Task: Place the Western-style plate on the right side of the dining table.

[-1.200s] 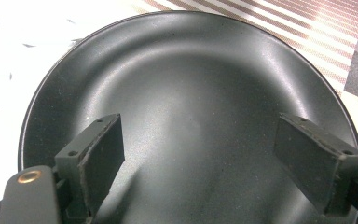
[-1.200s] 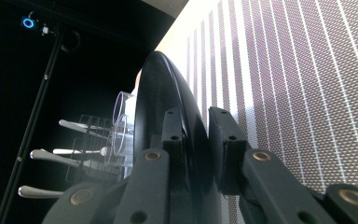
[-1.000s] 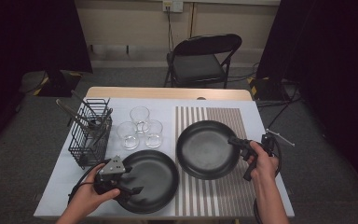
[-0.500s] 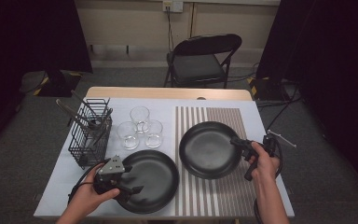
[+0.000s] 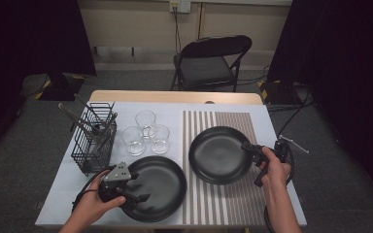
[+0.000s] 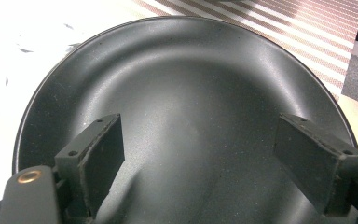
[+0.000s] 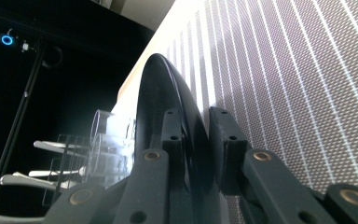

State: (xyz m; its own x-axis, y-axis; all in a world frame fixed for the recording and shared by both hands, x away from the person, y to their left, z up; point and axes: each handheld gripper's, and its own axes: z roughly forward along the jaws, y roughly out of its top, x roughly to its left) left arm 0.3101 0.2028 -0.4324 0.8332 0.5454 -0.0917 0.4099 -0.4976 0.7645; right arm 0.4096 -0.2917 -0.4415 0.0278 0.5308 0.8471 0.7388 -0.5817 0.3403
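**Right gripper pinches one black plate; left stands open over the other**

The right gripper (image 5: 250, 148) clamps the right rim of the black plate (image 5: 218, 154) on the striped mat (image 5: 233, 194). The left gripper (image 5: 137, 190), jaws wide apart, holds nothing above the second plate (image 5: 162, 191) at the table's (image 5: 68, 179) near edge.

Left forearm: enters at the table's near edge, close to its near-left corner.
Left hand (image 5: 93, 206): wrapped around the gripper's body, knuckles up.
Left gripper (image 5: 137, 196): black, two-jawed, grey three-cornered plate on top; held low and nearly level, aimed toward the right edge; jaws wide apart, pads (image 6: 100, 151) bare.
Right forearm: enters at the near edge by the near-right corner.
Right hand (image 5: 273, 167): fist around the handle.
Right gripper (image 5: 249, 147): black, two-jawed, aimed toward the left edge; jaws drawn in, clamping a black round plate (image 5: 220, 154) by its rim.
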